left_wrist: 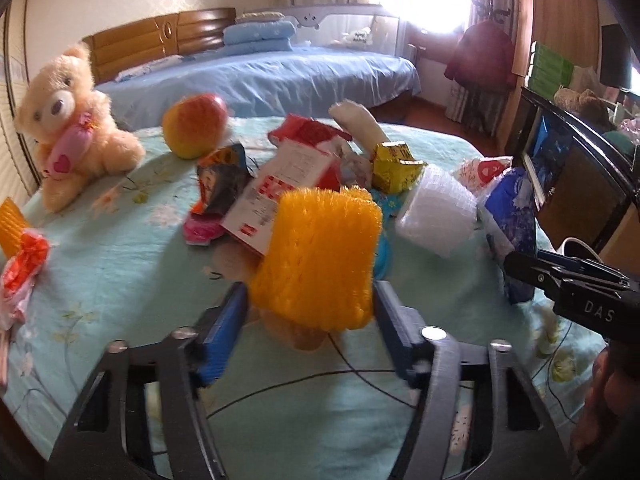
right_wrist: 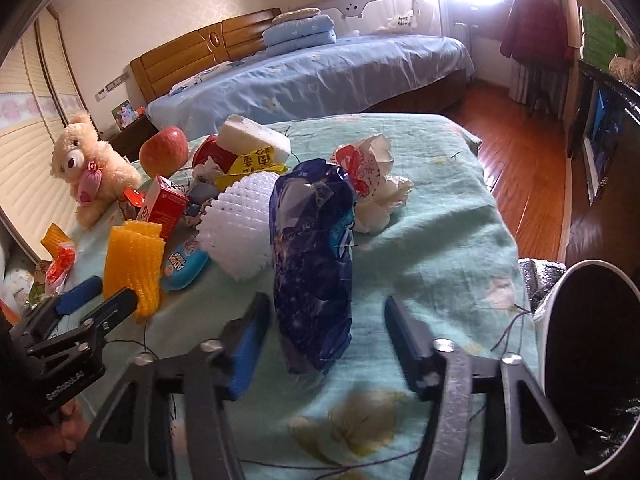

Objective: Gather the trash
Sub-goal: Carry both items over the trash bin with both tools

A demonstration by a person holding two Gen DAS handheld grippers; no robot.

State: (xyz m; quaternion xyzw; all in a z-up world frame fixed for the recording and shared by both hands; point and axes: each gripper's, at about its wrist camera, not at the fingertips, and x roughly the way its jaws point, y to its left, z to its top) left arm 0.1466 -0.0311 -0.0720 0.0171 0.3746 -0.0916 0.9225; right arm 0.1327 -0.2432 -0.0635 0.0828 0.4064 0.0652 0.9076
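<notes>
The left gripper (left_wrist: 308, 308) has its blue pads on either side of an orange foam net (left_wrist: 320, 256), and both pads look to be touching the net's sides — grasping it. In the right wrist view the same net (right_wrist: 132, 264) stands between that gripper's fingers (right_wrist: 116, 308) at the far left.

The right gripper (right_wrist: 326, 336) straddles a dark blue wrapper (right_wrist: 314, 264) that stands on end. There is a clear gap between the wrapper and each pad, so the jaws are released — not yet gripping.

Just beyond the left gripper lies the heap of trash on a pale green blanket (left_wrist: 120, 264): a red-and-white carton (left_wrist: 280, 184), a gold wrapper (left_wrist: 394, 164) and a white foam net (left_wrist: 440, 216). The white net (right_wrist: 236, 224) sits just left of the blue wrapper, touching it. A crumpled white wrapper (right_wrist: 372, 176) lies just beyond the right gripper.

Farther off to the left are an apple (left_wrist: 196, 124) and a teddy (left_wrist: 68, 128). More orange and red scraps (left_wrist: 20, 248) lie well left of the left gripper.

To the right of the right gripper, close by, is a white bin (right_wrist: 592, 360) with a dark liner.
</notes>
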